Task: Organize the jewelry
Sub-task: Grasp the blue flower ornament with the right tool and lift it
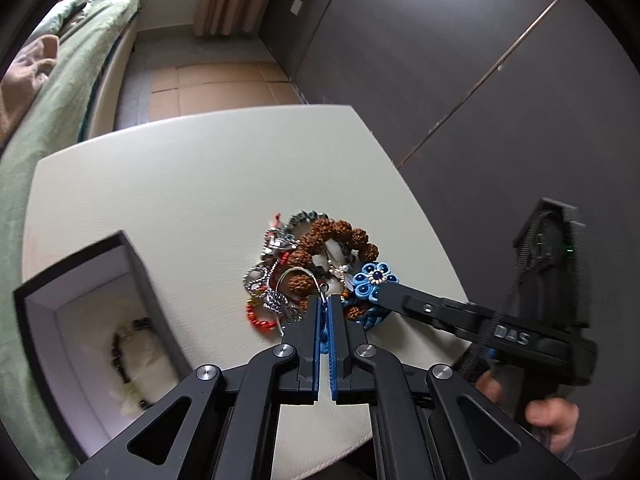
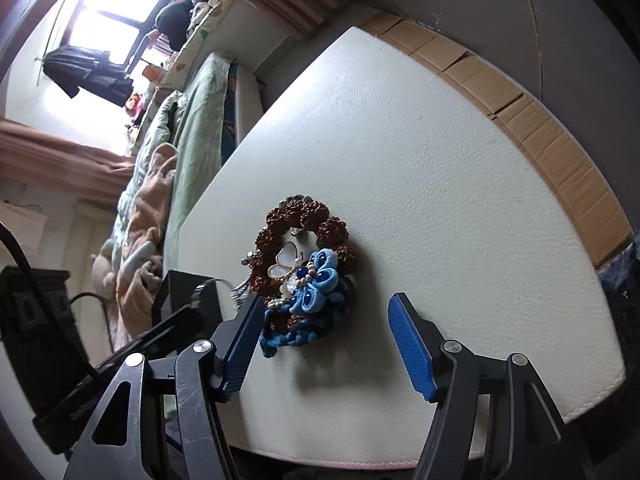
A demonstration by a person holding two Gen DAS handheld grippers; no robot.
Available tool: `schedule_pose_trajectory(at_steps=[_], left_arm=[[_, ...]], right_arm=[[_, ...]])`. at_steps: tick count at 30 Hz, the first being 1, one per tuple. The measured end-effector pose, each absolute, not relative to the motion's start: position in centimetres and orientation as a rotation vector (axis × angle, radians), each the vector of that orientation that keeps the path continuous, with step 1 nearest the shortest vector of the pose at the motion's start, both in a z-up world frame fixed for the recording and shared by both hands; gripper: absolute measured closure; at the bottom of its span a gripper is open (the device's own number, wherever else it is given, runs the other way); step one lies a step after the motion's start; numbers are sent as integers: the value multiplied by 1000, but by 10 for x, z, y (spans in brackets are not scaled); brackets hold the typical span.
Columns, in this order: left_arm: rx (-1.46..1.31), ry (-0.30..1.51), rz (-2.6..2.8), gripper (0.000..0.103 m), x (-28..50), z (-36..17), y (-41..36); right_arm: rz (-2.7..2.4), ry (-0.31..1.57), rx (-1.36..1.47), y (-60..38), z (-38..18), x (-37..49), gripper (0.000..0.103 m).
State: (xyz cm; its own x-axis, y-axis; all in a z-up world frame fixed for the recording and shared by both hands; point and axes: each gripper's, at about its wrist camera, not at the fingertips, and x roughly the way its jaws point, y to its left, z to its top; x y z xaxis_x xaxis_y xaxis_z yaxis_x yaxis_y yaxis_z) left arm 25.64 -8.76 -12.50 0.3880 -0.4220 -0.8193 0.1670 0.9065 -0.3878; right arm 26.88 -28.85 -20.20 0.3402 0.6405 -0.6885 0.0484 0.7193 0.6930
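A tangled jewelry pile (image 1: 316, 264) lies on the white table (image 1: 192, 184): a brown bead bracelet (image 1: 340, 236), a silver chain (image 1: 272, 296), red beads (image 1: 258, 320), a blue fabric flower (image 1: 374, 280) and a blue braided cord (image 1: 372, 316). My left gripper (image 1: 325, 305) is shut, its tips pinching the end of a thin silver hoop (image 1: 300, 273) at the pile's near edge. In the right wrist view my right gripper (image 2: 325, 300) stands open around the blue flower (image 2: 320, 276) and cord (image 2: 296, 332), pads not touching them. The brown bracelet (image 2: 304, 220) rings a white butterfly piece (image 2: 286, 260).
A black box (image 1: 84, 280) with a white lining stands open at the table's left front, with a dark bead bracelet (image 1: 128, 336) inside. A bed with green bedding (image 1: 60, 112) lies left of the table. A dark wall (image 1: 440, 60) rises behind. A hand (image 1: 552, 420) holds the right gripper's handle.
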Motion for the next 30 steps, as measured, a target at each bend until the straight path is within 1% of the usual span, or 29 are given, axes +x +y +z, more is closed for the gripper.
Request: schedule_pose_trajectory(at_steps=[5, 7, 8, 9, 10, 11, 17, 19, 30], left_arm=[[-305, 1095, -372, 100, 249, -115, -72], [-326, 1085, -373, 100, 249, -111, -66], [-336, 1078, -374, 100, 248, -108, -63], [-343, 1070, -373, 100, 246, -105, -60], [-348, 1062, -374, 100, 244, -101, -58], [-354, 1057, -377, 100, 244, -98, -55], [-383, 1014, -391, 100, 237, -76, -38], [-389, 997, -390, 100, 236, -69, -33], [-412, 899, -384, 100, 223, -28, -6]], right_arm=[[424, 1187, 710, -282, -202, 273, 38], [419, 1196, 704, -279, -203, 276, 46], [412, 1203, 697, -277, -204, 277, 47], [403, 1208, 688, -278, -204, 276, 54], [393, 1212, 675, -277, -204, 277, 65], [375, 1219, 656, -276, -204, 277, 69], [354, 1185, 639, -281, -190, 269, 76], [354, 1169, 629, -282, -182, 266, 82], [417, 1034, 563, -273, -115, 256, 83]])
